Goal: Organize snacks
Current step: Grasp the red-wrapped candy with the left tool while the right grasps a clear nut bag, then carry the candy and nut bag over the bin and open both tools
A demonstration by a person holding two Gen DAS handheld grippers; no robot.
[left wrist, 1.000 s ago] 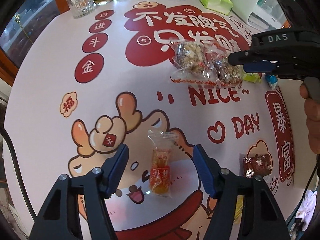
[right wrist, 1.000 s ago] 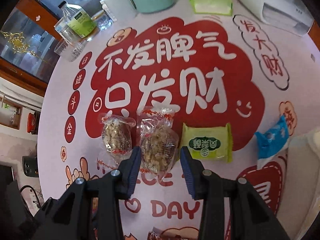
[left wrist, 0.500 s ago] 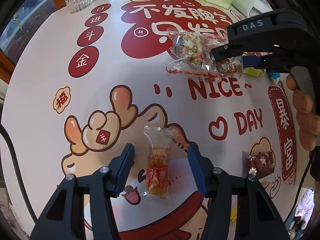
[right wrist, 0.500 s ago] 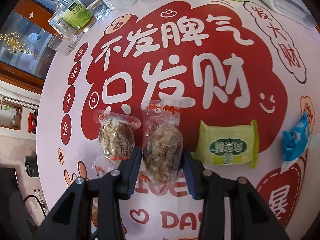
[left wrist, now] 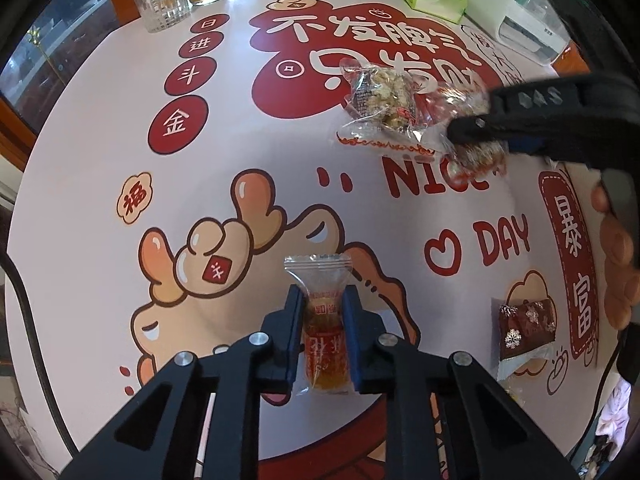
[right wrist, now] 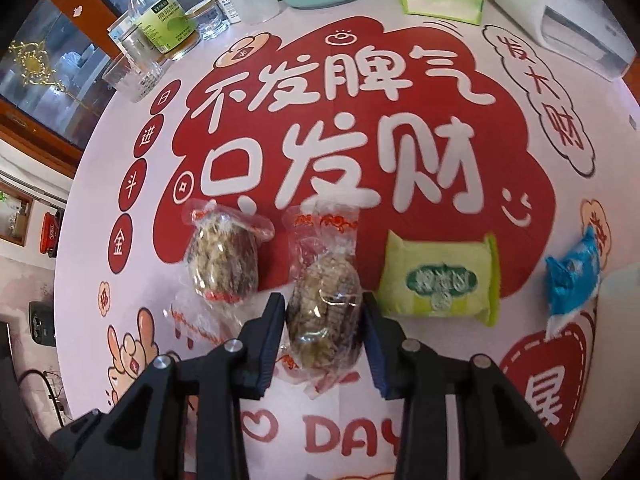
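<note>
- Sitting on printed tablecloth (left wrist: 100, 184), snacks waiting for sorting.
- Left gripper (left wrist: 323, 336) clamping orange candy packet (left wrist: 325, 332) at six o'clock, readying a lift.
- Right gripper (right wrist: 324, 336) closing around nut cake packet (right wrist: 324, 320) at six o'clock; pad contact unclear.

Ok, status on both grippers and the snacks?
Left gripper just closed, shut on orange candy. Right gripper closing on nut cake, pads touching. Second nut cake beside it, green packet clear. Nothing blocking.

- The left gripper (left wrist: 323, 332) is pointed steeply down, its jaws just closed and clamped on an orange candy packet (left wrist: 325, 322).
- The right gripper (right wrist: 324, 334) is angled down; its jaws have been closing about a nut-cake packet (right wrist: 325, 326), both pads touching.
</note>
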